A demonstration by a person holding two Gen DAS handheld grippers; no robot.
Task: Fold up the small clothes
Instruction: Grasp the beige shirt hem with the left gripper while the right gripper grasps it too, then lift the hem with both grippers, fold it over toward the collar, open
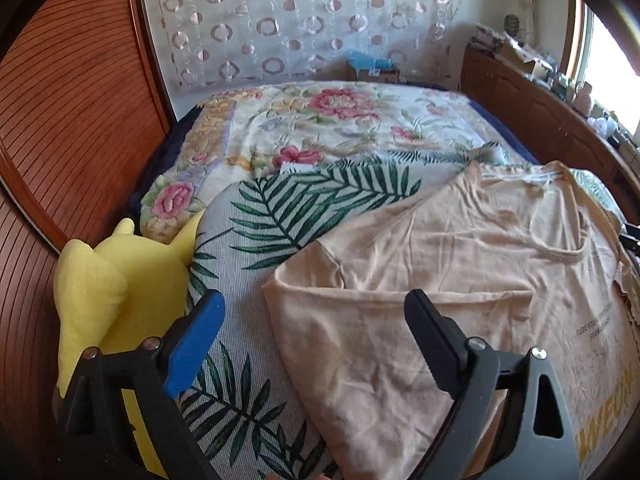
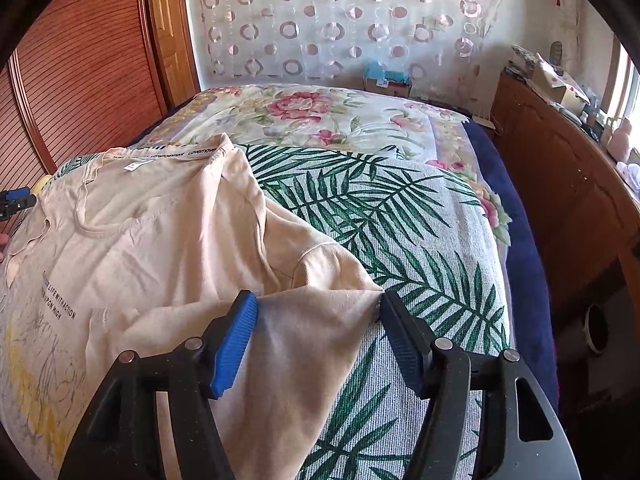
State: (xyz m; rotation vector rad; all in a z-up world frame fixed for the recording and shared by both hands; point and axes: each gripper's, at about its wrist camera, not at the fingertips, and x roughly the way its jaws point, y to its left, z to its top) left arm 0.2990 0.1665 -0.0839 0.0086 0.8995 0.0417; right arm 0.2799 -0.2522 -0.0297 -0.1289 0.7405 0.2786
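Note:
A beige T-shirt [image 1: 460,264] with dark and yellow print lies face up on the palm-leaf cloth [image 1: 256,216] on the bed; it also shows in the right wrist view [image 2: 152,216]. My left gripper [image 1: 316,320] is open, its jaws wide apart over the shirt's left sleeve, which is folded inward. My right gripper [image 2: 316,312] is open, with the shirt's right sleeve [image 2: 304,340] lying between its blue pads [image 2: 236,344]. The left gripper's tip shows at the far left of the right wrist view [image 2: 16,200].
A yellow plush toy [image 1: 104,304] sits at the bed's left edge beside a wooden slatted wall [image 1: 60,120]. A floral quilt [image 1: 320,120] covers the far bed. A wooden cabinet [image 2: 560,184] with clutter runs along the right. A cardboard box [image 2: 388,80] stands by the curtain.

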